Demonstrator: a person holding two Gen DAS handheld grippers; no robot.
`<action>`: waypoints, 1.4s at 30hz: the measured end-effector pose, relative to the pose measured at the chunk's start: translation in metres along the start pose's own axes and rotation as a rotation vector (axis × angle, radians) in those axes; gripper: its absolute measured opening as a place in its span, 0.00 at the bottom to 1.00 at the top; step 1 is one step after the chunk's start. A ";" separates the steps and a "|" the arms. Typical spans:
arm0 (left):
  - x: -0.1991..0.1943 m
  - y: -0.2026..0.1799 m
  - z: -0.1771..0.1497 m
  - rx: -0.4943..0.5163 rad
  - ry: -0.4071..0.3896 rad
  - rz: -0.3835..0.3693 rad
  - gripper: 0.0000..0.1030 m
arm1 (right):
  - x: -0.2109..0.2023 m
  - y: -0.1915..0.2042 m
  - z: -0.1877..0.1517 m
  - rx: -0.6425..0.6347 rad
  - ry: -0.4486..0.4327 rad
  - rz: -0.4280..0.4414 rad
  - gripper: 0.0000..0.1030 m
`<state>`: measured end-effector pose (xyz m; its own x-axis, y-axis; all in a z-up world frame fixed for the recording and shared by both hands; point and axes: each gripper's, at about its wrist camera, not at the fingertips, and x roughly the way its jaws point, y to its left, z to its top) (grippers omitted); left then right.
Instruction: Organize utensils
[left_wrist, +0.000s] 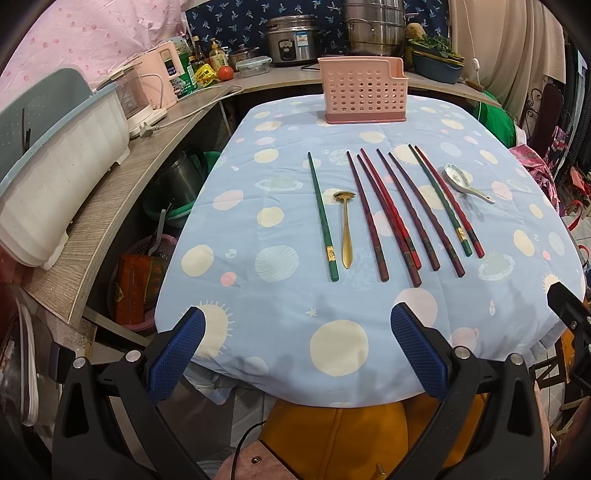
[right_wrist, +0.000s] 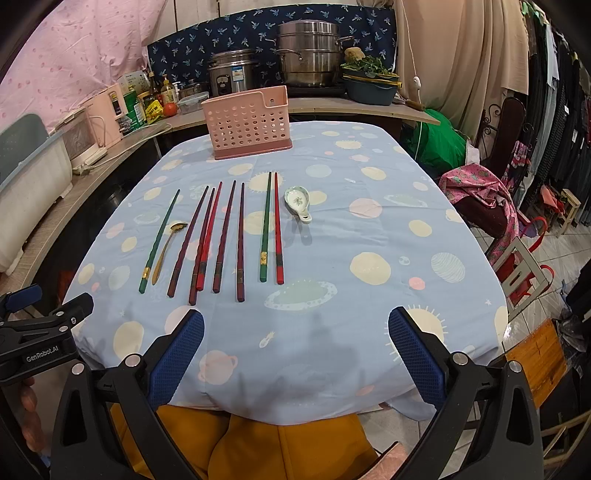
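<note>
Both grippers hang over the near edge of the counter and neither one holds anything. The left gripper (left_wrist: 297, 339) has its jaws spread wide, blue pads well apart, and the right gripper (right_wrist: 295, 341) is just the same, wide open over the bare blue tablecloth (right_wrist: 369, 229) with the planet print.

All the utensils lie in a loose row across the middle of the counter, handles toward the near side. From the left: a single green chopstick (left_wrist: 323, 217) off on its own, then just beside it a gold metal spoon (left_wrist: 345, 229) with its bowl at the far end. Next comes a bunch of dark maroon chopsticks (left_wrist: 366, 216) with one bright red chopstick (left_wrist: 391, 208) mixed in; the red one looks like it crosses or touches the maroon one next to it, but the fisheye makes that hard to call. Further right there's a green and red pair (left_wrist: 445, 201) lying close together side by side. At the far right end sits a white ceramic soup spoon (left_wrist: 466, 182), near the pair but not touching it, handle pointing right and toward the near side.

The pink perforated utensil holder (left_wrist: 364, 90) stands upright at the far edge of the counter, well apart from the row. Behind it on the back ledge there's a rice cooker (right_wrist: 231, 72) and a stacked steel steamer pot (right_wrist: 308, 51).
</note>
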<state>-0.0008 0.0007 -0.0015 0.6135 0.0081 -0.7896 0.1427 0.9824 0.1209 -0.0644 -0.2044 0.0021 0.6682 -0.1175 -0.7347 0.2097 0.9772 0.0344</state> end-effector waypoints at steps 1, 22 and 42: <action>0.001 0.000 0.000 0.000 0.000 0.000 0.93 | 0.000 0.000 0.000 0.000 0.001 0.000 0.93; -0.001 0.005 0.000 0.000 -0.002 0.001 0.93 | 0.000 0.000 0.000 0.001 -0.001 0.000 0.93; -0.001 0.005 -0.001 0.001 -0.001 0.002 0.93 | 0.000 0.000 0.000 0.002 -0.002 0.002 0.93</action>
<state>-0.0015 0.0058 -0.0002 0.6145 0.0098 -0.7888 0.1419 0.9822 0.1227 -0.0649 -0.2048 0.0020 0.6699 -0.1159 -0.7334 0.2094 0.9771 0.0369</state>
